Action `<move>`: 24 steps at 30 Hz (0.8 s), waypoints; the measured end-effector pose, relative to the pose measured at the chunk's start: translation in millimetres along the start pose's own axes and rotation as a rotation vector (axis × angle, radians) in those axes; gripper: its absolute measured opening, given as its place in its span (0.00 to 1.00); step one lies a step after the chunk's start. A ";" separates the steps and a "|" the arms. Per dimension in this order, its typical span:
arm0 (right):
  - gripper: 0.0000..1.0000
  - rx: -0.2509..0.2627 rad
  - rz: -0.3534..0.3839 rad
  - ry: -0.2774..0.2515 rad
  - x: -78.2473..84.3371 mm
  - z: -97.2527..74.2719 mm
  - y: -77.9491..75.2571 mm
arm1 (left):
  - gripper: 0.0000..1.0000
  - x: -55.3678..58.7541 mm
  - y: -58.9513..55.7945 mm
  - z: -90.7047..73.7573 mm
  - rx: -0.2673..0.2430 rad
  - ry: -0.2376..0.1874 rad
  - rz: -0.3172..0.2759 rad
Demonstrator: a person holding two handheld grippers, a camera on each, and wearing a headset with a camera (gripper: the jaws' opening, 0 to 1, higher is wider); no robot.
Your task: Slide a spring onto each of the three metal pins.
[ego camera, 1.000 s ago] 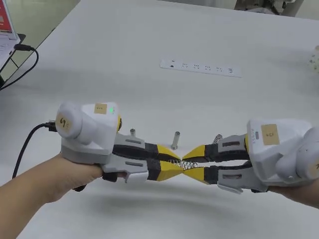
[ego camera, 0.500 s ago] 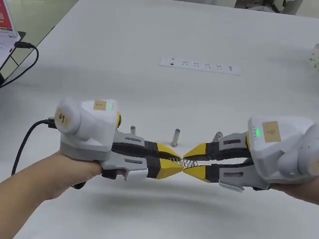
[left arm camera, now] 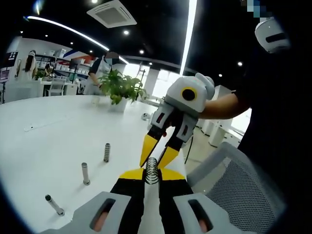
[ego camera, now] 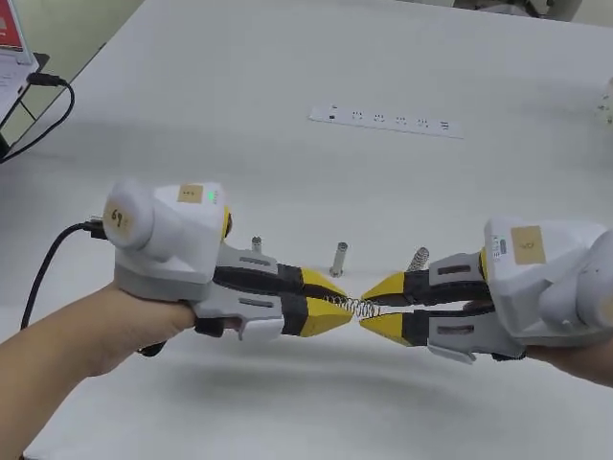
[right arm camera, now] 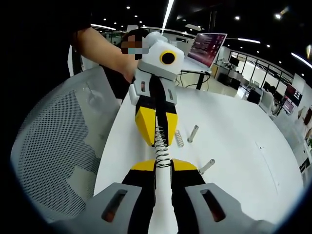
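Observation:
A small metal spring (ego camera: 357, 308) spans the gap between my two grippers, which face each other tip to tip above the white table (ego camera: 287, 182). My left gripper (ego camera: 347, 305) is shut on one end, my right gripper (ego camera: 365, 309) on the other. In the left gripper view the spring (left arm camera: 152, 165) rises from that gripper's jaws. In the right gripper view the spring (right arm camera: 161, 146) runs up into the left gripper (right arm camera: 157, 139). Behind the grippers stand two bare pins (ego camera: 256, 245) (ego camera: 340, 259) and a third pin (ego camera: 419, 261) that wears a spring.
A white power strip (ego camera: 386, 122) lies farther back on the table. A black cable (ego camera: 43, 278) trails left from the left gripper. A laptop (ego camera: 10, 48) sits at the far left corner. A mesh chair (right arm camera: 53, 146) stands beside the table edge.
The two grippers have drawn slightly apart, from overlapping tips to a small gap, so more of the spring shows between them. The pins have not moved.

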State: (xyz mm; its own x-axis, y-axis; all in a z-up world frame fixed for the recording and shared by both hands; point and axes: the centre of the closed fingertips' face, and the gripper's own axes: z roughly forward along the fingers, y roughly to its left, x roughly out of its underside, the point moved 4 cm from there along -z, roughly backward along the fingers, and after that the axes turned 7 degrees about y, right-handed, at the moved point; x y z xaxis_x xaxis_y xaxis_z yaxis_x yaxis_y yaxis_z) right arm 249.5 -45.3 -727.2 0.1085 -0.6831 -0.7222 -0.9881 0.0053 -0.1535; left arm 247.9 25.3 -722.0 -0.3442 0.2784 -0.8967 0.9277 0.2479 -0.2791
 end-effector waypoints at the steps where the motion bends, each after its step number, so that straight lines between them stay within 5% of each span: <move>1: 0.08 0.000 0.004 -0.001 0.0 -0.3 -0.2 | 0.02 -0.1 0.3 0.1 0.000 -0.001 -0.001; 24: 0.07 -0.015 -0.025 -0.006 -10.6 -10.7 -2.9 | 0.02 -0.6 -1.4 -1.2 0.008 -0.028 -0.006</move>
State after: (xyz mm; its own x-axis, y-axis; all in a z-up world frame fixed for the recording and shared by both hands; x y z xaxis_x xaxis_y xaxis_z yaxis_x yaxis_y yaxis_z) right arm 250.0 -45.9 -711.9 0.1336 -0.6784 -0.7225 -0.9866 -0.0223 -0.1616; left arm 246.7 25.9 -720.6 -0.3459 0.2510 -0.9041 0.9267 0.2420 -0.2874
